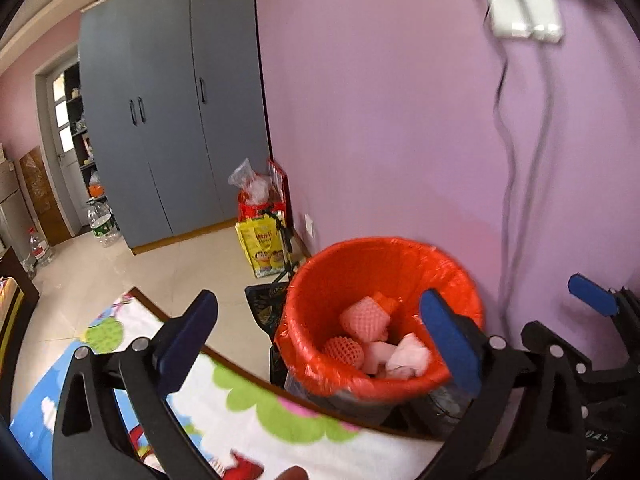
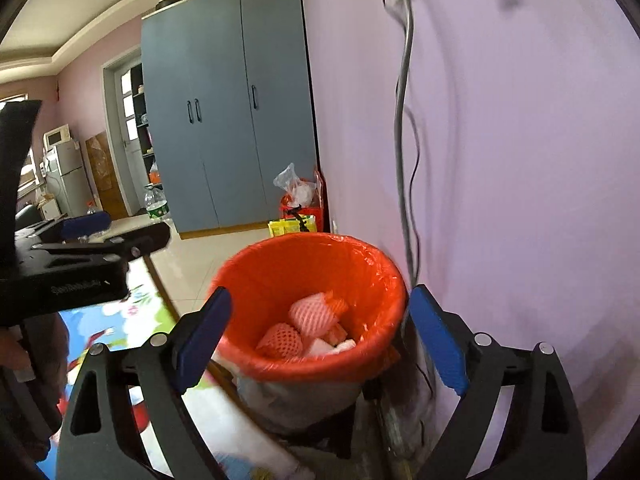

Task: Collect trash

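Note:
A waste bin with an orange-red liner (image 1: 360, 250) (image 2: 304, 242) stands on the floor against the pink wall, beside the table's edge. Inside lie a pink foam fruit net (image 1: 364, 318) (image 2: 312, 312), an orange foam net (image 1: 344, 352) (image 2: 280, 340) and crumpled white tissue (image 1: 408, 356) (image 2: 344, 345). My left gripper (image 1: 320, 340) hangs open above the bin's near rim with nothing between its blue pads. My right gripper (image 2: 322, 338) is open over the bin too, and it holds nothing. One of the right gripper's pads (image 1: 591, 295) shows at the right edge of the left wrist view.
A table with a bright cartoon cloth (image 1: 224, 400) (image 2: 120, 312) lies left of the bin. Filled bags (image 1: 262, 216) (image 2: 298, 204) sit by the grey-blue wardrobe (image 1: 172, 112) (image 2: 228, 100). Cables (image 1: 508, 160) (image 2: 404, 120) hang down the wall. Water bottles (image 1: 102, 220) stand on the tiled floor.

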A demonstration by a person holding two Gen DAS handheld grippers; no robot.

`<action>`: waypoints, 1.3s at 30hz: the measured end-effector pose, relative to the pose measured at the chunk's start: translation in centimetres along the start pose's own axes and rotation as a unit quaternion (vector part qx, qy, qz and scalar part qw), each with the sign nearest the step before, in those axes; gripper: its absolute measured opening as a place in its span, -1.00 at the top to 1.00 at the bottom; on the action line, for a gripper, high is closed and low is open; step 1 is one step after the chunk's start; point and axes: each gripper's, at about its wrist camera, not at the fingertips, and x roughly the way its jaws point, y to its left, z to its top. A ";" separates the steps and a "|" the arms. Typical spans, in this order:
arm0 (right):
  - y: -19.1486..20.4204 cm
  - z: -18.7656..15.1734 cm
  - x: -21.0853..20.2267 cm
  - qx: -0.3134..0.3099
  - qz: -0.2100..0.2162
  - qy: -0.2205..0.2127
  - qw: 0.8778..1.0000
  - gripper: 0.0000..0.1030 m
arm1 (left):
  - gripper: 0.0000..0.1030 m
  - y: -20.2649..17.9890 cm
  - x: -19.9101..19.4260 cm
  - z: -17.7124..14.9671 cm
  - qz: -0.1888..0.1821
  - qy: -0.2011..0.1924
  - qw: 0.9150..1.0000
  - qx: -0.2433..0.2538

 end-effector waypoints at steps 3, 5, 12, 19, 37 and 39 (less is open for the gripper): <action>0.9 -0.3 -3.6 -0.004 0.007 0.000 1.000 -0.65 | -0.90 0.3 -4.9 -0.4 0.005 -0.019 1.000 -0.007; 1.7 -0.7 -6.3 -0.003 0.009 -0.002 1.000 -0.65 | -0.90 0.6 -8.0 -1.2 0.012 -0.024 1.000 -0.011; 3.5 -2.4 -12.7 -0.010 0.016 -0.009 1.000 -0.65 | -0.90 1.5 -16.4 -4.7 0.051 -0.026 0.998 -0.025; 4.7 -4.1 -16.5 -0.035 0.017 -0.008 0.999 -0.65 | -0.90 1.4 -21.0 -8.8 0.067 -0.016 0.997 -0.027; 4.5 -6.3 -17.8 -0.052 0.029 0.002 0.998 -0.65 | -0.90 -1.0 -22.0 -12.9 0.044 -0.006 0.999 -0.030; 4.3 -6.3 -17.7 -0.051 0.029 0.002 0.998 -0.65 | -0.90 -1.3 -21.8 -13.0 0.043 -0.004 0.999 -0.028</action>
